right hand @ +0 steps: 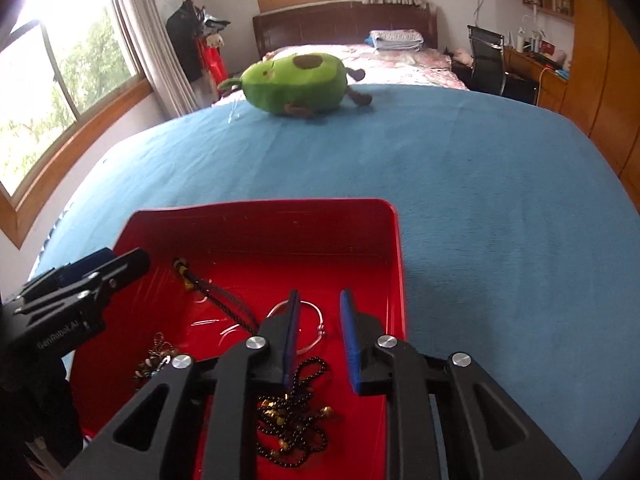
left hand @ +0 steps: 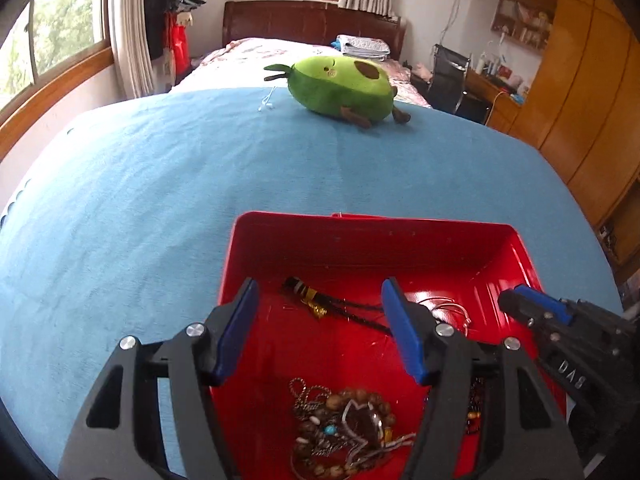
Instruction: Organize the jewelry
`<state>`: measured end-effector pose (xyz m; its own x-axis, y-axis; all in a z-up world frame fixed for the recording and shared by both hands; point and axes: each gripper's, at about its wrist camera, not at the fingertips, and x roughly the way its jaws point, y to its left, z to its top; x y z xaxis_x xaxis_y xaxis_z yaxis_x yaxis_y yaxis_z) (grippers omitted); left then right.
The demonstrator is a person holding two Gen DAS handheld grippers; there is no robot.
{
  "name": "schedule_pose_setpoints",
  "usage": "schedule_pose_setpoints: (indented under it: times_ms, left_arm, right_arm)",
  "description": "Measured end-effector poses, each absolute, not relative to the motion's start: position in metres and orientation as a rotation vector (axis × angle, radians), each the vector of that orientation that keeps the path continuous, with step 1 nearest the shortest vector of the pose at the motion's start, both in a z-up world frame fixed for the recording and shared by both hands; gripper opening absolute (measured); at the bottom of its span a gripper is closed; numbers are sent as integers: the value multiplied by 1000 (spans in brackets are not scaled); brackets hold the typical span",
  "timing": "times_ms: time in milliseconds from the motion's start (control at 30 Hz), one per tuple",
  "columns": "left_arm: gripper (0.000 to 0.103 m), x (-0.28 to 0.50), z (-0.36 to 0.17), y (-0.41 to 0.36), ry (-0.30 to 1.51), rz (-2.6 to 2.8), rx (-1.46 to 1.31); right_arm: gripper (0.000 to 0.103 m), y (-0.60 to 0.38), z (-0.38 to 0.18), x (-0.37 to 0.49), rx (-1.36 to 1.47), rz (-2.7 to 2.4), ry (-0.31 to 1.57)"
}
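Nearest, a heap of wooden beads (left hand: pixel 340 436) and chains lies in the near corner of the red box (left hand: pixel 360 240), under the left tool (left hand: pixel 318 312), whose jaws stand wide apart with nothing between them. The right tool (right hand: pixel 320 320) hangs over the box's other side, jaws parted a little and empty; a black bead string (right hand: pixel 292 420) lies beneath it, and a thin clear bangle (right hand: pixel 312 320), perhaps wire, just past its tips. Farther in, a black cord (right hand: pixel 216 292) with a gold end crosses the box floor. The box sits on a blue bedspread (left hand: pixel 160 200). Well beyond rests a green plush (left hand: pixel 340 84).
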<state>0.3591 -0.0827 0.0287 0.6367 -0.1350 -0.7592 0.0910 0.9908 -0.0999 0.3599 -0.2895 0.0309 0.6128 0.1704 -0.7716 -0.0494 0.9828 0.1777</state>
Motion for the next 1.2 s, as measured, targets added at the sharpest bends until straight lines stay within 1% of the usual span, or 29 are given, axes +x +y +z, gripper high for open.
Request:
schedule_pose_setpoints:
  times_ms: [33,100,200,267,300,333,367,400,433,567,600,633,700,733,867,1000,1200]
  left_arm:
    - [62,355,31,-82,863,-125,-48]
    - [64,346,38,-82,842,-121,-28]
    - [68,330,50,-80,813,-127,-16]
    - [76,317,57,-79,797,-131,-2]
    - [79,309,60,-78,787,-126,6]
    - [81,304,63,-77,780,-124,9]
    - [87,299,66,-76,772,-121,13]
    - [88,291,68,-74,764,-117,17]
    - [89,285,69,-72,760,-115,20]
    - [91,264,77,-67,747,-116,18]
    - [91,258,78,-65,742,-113,19]
    - [92,252,80,-64,735,-108,21]
    - [96,241,84,-63,716,-96,29]
    - [96,235,85,-63,700,-89,36]
    - [99,214,91,-62,656,-56,71]
    - [100,194,98,-59,631,-47,80]
    - [100,172,101,-57,650,-58,75]
  right_arm:
    - [29,-289,35,354,140,129,892]
    - [37,-289,42,345,129,125,871]
    - [37,-287,53,330,119,133,846]
    - [38,-286,59,322,122,138,836]
    - [40,-285,61,319,119,138,830]
    - [45,-285,62,319,114,138,827]
    - [48,-284,64,313,105,136,824]
    - [55,-282,65,309,100,135,822]
    - [63,-282,66,307,97,134,820]
    - [73,-275,70,294,84,145,814]
    - [81,-274,71,290,85,150,812]
    - [87,-272,73,287,86,153,806]
    - [89,-270,75,279,80,152,795]
    - [92,-269,77,274,77,149,791]
    - [99,-269,82,260,65,126,771]
    - [99,-267,85,249,58,113,778]
    - [99,-267,83,232,67,125,796]
